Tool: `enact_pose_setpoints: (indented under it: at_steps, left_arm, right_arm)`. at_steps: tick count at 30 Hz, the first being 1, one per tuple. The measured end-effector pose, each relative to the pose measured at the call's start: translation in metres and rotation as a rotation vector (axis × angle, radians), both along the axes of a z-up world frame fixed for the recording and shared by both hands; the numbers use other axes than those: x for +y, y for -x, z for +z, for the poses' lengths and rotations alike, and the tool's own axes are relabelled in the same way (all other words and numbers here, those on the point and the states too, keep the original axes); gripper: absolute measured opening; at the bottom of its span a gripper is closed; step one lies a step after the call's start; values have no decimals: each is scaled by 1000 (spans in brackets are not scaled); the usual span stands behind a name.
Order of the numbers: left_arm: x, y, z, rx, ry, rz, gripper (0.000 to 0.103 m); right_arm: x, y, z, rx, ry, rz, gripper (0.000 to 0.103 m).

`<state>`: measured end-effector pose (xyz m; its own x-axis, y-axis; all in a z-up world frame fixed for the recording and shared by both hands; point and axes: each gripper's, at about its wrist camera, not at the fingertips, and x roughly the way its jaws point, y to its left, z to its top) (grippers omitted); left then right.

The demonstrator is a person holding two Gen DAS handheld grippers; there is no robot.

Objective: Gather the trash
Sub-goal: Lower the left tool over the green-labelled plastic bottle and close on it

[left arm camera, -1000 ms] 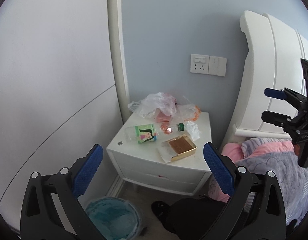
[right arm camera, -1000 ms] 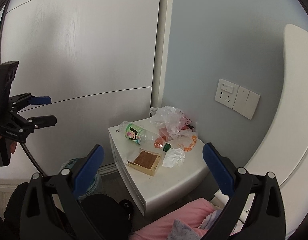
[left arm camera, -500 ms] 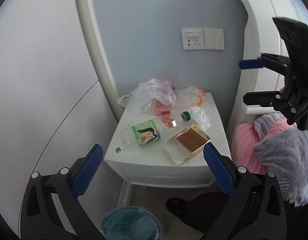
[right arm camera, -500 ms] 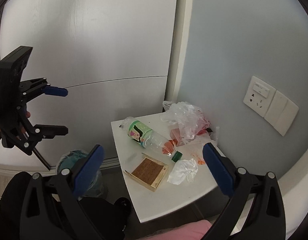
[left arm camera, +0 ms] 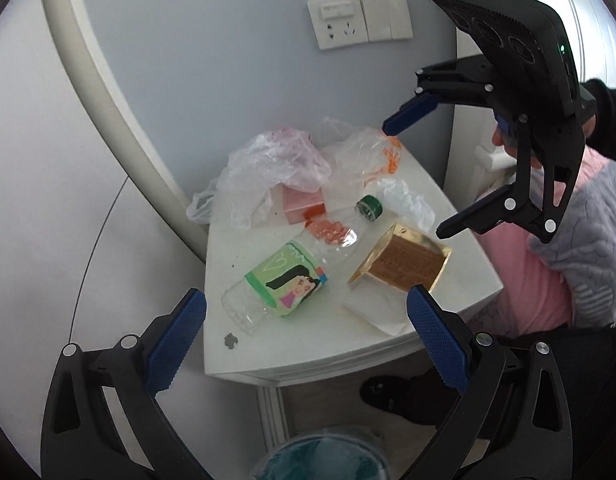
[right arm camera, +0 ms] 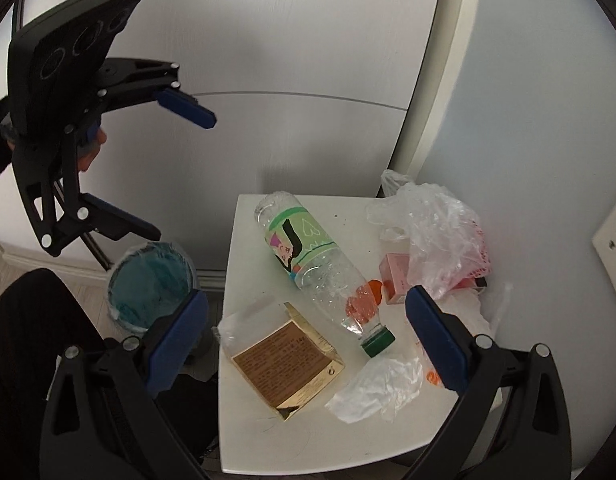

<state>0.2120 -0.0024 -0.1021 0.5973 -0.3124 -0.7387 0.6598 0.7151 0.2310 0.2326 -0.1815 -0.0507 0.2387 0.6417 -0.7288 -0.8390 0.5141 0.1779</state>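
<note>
Trash covers the white counter (left arm camera: 267,356): a clear plastic bottle (left arm camera: 285,276) with a green label lies on its side in the middle, its green cap (left arm camera: 370,207) pointing toward the wall, and just beside it sits a gold-edged box (left arm camera: 404,260) on a white wrapper. Behind them I see a crumpled clear plastic bag (left arm camera: 275,168) draped partly over a small pink box (left arm camera: 303,204), and another crinkled bag with orange print (left arm camera: 372,152) near the back corner. A bit of clear film (right arm camera: 378,386) lies next to the cap.

My left gripper (left arm camera: 305,336) hangs above the front edge of the counter, jaws spread wide and holding nothing, roughly framing the bottle and box, which I judge is a line-up for a first pick. My right gripper (right arm camera: 308,336) is likewise wide open and empty, over the box side. The bin (right arm camera: 149,280), lined in teal, stands on the floor just beside the counter, on the left gripper's side, so that gripper has the short carry. Nothing has been collected yet, as I read it.
</note>
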Motion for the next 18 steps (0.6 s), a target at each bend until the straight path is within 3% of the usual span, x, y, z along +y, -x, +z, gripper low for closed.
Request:
enact_pose_setpoints:
  at_steps: [18]
  left_arm:
    - [-6, -104, -76, 144, -242, -337, 97]
  right_arm:
    - [66, -71, -85, 88, 156, 266, 96]
